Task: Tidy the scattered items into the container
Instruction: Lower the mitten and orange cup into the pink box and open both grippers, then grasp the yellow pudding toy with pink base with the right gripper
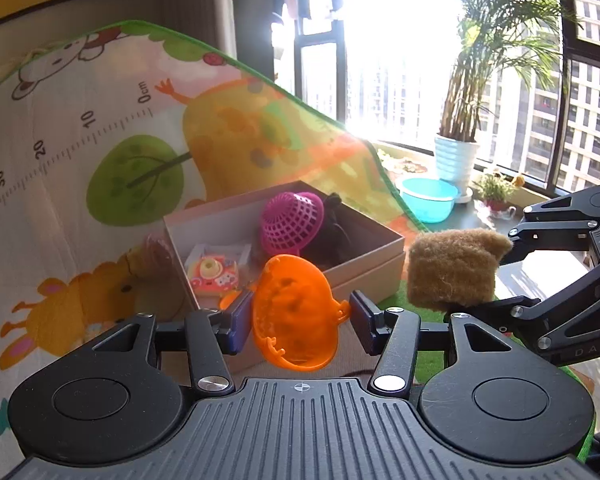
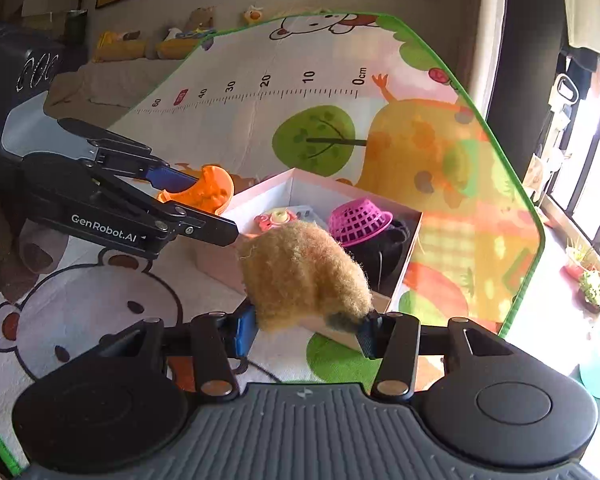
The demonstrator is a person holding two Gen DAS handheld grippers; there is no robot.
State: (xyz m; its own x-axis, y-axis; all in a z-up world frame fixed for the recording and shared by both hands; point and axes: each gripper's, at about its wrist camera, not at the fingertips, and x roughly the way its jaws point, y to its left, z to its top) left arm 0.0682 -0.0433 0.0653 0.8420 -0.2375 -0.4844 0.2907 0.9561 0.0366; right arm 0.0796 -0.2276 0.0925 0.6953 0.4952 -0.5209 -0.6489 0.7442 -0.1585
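clamped in my left gripper (image 1: 298, 314), a light, stiff orange plastic basket (image 1: 296, 312) needs rim-holding, while my right gripper (image 2: 310, 326) squeezes a soft tan fuzzy plush (image 2: 302, 276).

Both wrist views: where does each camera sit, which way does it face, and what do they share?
Left wrist: sits behind the left gripper, facing the box and window; own fingers clamp an orange toy.
Right wrist: sits behind the right gripper, facing the box and mat; own fingers hold a brown plush.
Shared: box, both toys, each other's gripper.

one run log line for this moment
left tongs: shut on orange plastic mould | right tongs: shut on tan fuzzy toy | open cardboard box: ahead
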